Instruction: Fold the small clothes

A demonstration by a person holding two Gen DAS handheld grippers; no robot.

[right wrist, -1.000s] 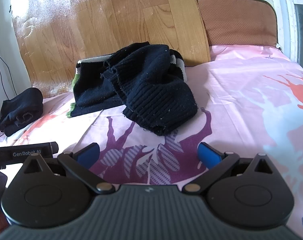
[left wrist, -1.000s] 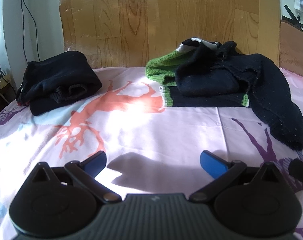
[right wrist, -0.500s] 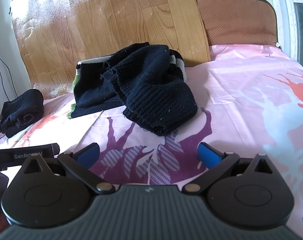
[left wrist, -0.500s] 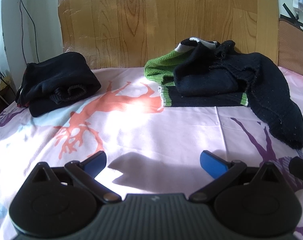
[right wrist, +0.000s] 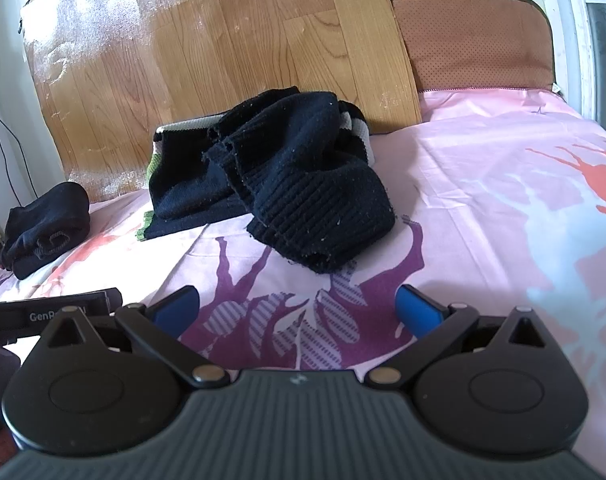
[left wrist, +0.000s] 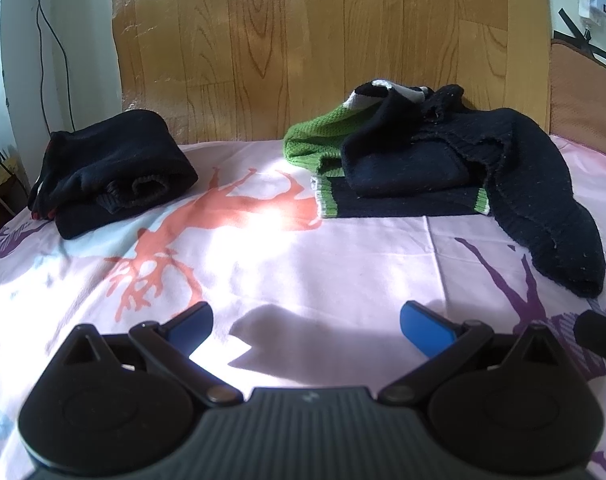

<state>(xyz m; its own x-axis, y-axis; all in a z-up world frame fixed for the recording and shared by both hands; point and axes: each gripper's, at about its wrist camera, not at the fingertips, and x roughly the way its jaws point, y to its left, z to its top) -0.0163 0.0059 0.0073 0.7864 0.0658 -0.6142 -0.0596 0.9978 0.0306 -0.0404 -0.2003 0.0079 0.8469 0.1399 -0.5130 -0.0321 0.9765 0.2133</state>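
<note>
I hold both hand-held grippers, left (left wrist: 305, 322) and right (right wrist: 297, 306), spread apart, empty; sweater pile (right wrist: 287, 168) ahead on bed (left wrist: 343, 248).

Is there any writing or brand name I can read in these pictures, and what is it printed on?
"GenR": white letters on the black body of the left gripper, seen at the left edge of the right wrist view; the rest of the word is hidden behind the right gripper.
A small pale mark on each gripper's ribbed housing is too small to read.
Nothing readable on the dark sweater, the bed sheet or the white power strip.
</note>
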